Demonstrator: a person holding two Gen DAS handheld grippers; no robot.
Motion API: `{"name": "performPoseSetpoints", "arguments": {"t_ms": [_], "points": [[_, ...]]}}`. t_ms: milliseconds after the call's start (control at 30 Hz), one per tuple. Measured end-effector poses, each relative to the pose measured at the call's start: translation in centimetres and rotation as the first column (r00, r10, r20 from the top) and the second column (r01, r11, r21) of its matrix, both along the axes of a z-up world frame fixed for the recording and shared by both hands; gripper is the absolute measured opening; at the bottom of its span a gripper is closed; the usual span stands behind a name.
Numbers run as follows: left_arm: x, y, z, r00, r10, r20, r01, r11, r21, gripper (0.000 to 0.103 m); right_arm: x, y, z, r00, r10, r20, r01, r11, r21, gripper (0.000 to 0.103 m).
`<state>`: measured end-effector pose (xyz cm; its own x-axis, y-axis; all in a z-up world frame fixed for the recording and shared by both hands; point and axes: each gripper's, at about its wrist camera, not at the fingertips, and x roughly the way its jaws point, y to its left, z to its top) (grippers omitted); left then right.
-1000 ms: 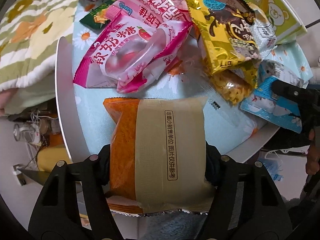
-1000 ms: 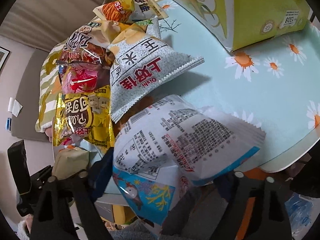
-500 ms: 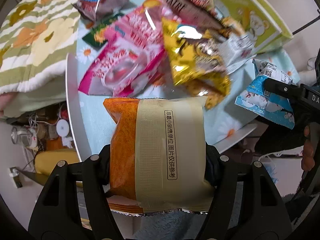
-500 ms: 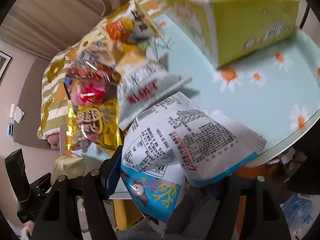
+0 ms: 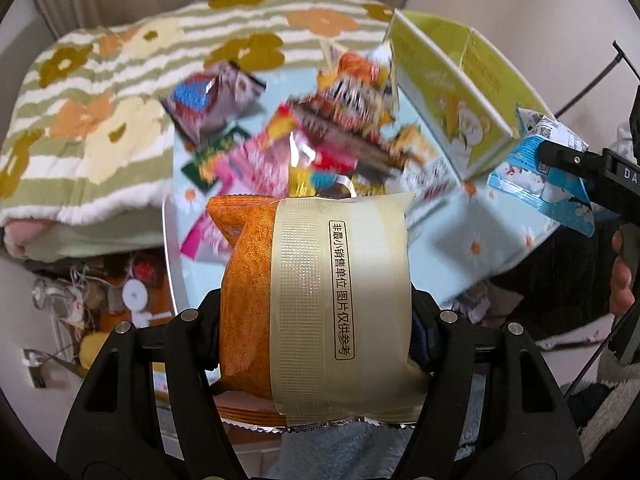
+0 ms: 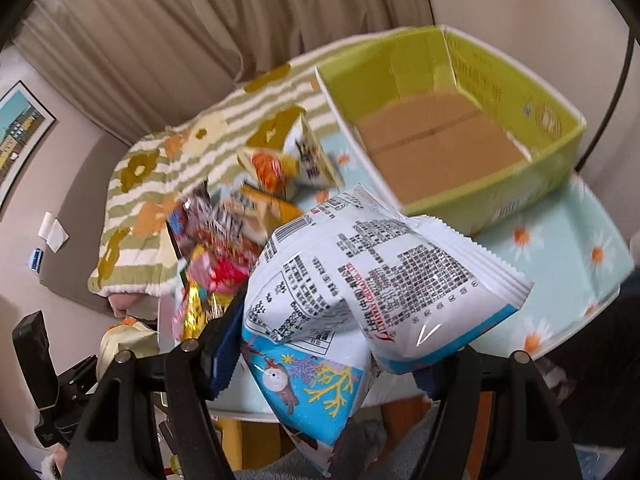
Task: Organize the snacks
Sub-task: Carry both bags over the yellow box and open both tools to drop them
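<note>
Now, our left tool [image 5: 316,320]: clamps orange-and-cream packet [image 5: 320,300].
Our right tool [image 6: 320,360]: grips white-and-blue bag [image 6: 360,288].
Right view only: green box [image 6: 532,196] interior, beyond bag.

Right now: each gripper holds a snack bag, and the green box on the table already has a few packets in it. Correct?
Not quite. The green box is empty: the right wrist view shows only its bare brown cardboard floor. The rest stands: the left gripper holds the orange and cream bag, and the right gripper holds the white and blue bag.
</note>
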<state>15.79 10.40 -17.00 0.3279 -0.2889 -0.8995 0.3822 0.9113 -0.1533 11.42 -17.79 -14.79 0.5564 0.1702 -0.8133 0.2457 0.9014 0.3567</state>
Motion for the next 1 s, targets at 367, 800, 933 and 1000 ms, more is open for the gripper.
{"name": "performPoseSetpoints", "arguments": {"t_ms": [367,800,933,1000], "points": [[2.1,-10.5,3.5,0.99,0.102,0.101,-0.1,0.995,-0.03,0.065,3.2,-9.6,2.7,0.988,0.139,0.072,-0.137,0.99,-0.04,0.066],[8.9,-26.5,4.9,0.992,0.064,0.108,-0.061,0.998,-0.034,0.065,7.7,-19.4,2.2,0.97,0.235,0.056,-0.227,0.966,-0.122,0.066],[11.1,-30.6,4.0,0.996,0.022,0.091,-0.021,1.0,-0.017,0.065,8.2,-20.5,1.4,0.973,0.225,0.042,-0.218,0.967,-0.128,0.066],[12.1,-32.2,3.1,0.997,-0.001,0.075,0.002,1.0,-0.013,0.065,8.3,-20.9,1.0,0.975,0.219,0.033,-0.214,0.969,-0.127,0.066]]}}
